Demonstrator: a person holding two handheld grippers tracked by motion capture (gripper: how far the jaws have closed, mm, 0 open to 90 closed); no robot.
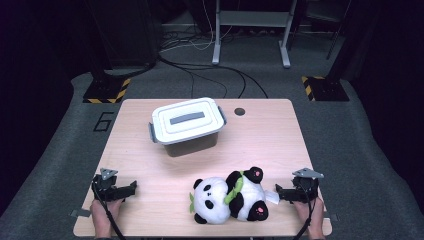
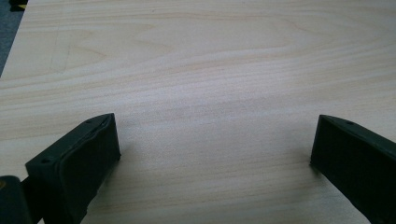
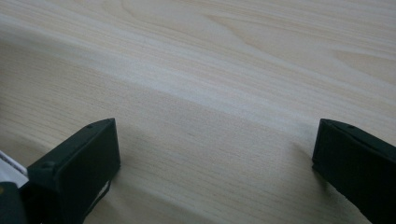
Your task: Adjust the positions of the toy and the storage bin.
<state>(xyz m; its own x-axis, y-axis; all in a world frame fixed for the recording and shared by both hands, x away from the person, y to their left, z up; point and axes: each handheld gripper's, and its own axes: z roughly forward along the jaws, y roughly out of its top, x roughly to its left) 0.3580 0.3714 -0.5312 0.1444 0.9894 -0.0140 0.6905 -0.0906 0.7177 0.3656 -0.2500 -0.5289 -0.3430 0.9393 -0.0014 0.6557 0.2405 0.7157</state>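
Beside the panda toy, just off its right end, rests the right gripper, jaws spread wide with nothing between them; the left gripper, equally spread, sits well apart on the toy's other side. Nothing is grasped yet, so this looks like the start. Next likely comes a reach toward the toy, while the lidded box waits behind it on the desk.
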